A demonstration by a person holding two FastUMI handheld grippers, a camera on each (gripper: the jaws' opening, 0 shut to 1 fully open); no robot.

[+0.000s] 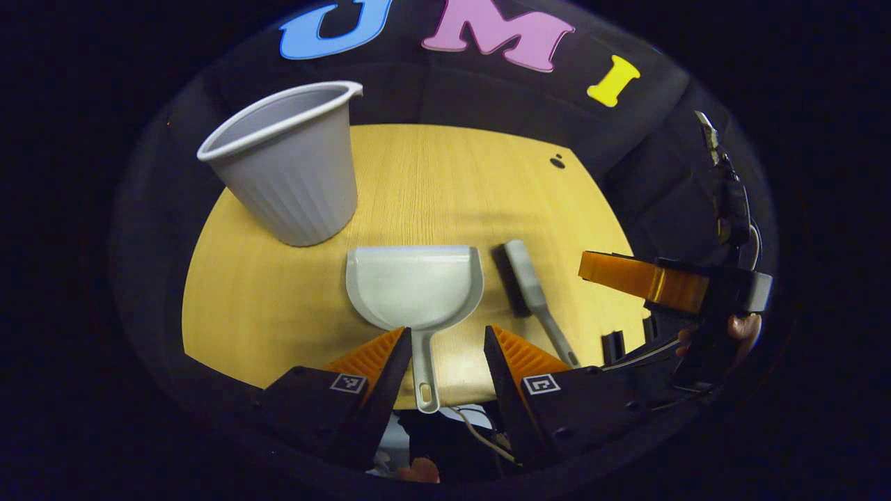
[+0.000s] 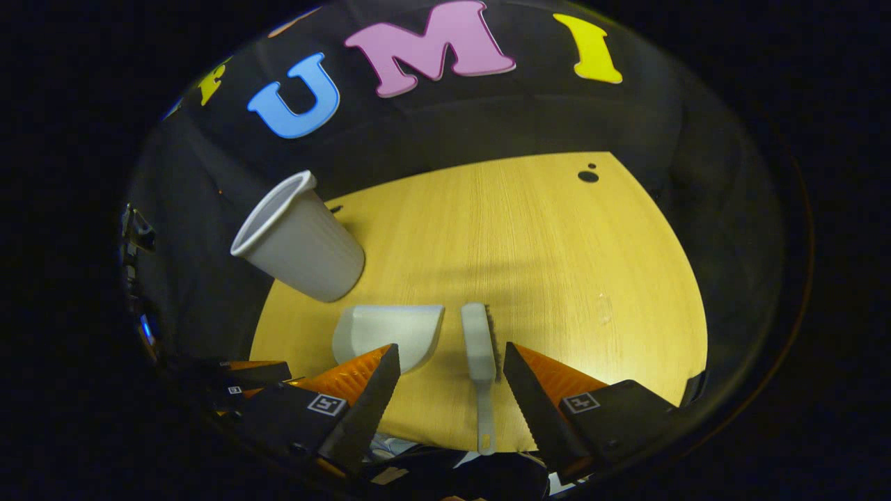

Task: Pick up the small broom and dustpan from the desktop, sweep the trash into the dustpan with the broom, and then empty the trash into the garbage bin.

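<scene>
In the left gripper view, the left hand-held gripper point(image 1: 445, 348) sits at 6 o'clock with its orange fingers spread apart, touching nothing. The dustpan handle runs between them without contact, its end hanging past the near edge of the bench point(image 1: 264, 306). Just beyond the fingertips the grey dustpan point(image 1: 416, 285) lies flat, mouth facing away. Beside it toward 3 o'clock lies the small broom point(image 1: 529, 285), bristles turned to the dustpan, handle slanting back toward 5 o'clock. Farther toward 3 o'clock the right hand-held gripper point(image 1: 626, 275) hangs over the bench edge, held by a hand point(image 1: 741, 327). At 11 o'clock stands the grey ribbed garbage bin point(image 1: 292, 167), upright, well apart from the dustpan. A small dark speck point(image 1: 557, 162) lies near the far edge at 1 o'clock.

In the right gripper view, the right gripper's own fingers at 6 o'clock are likewise apart and empty, with the broom's handle lying between them, untouched. The broom head lies just ahead, the dustpan beside it toward 9 o'clock, and the bin beyond toward 10 o'clock. The left gripper shows dimly at 8 o'clock.
</scene>
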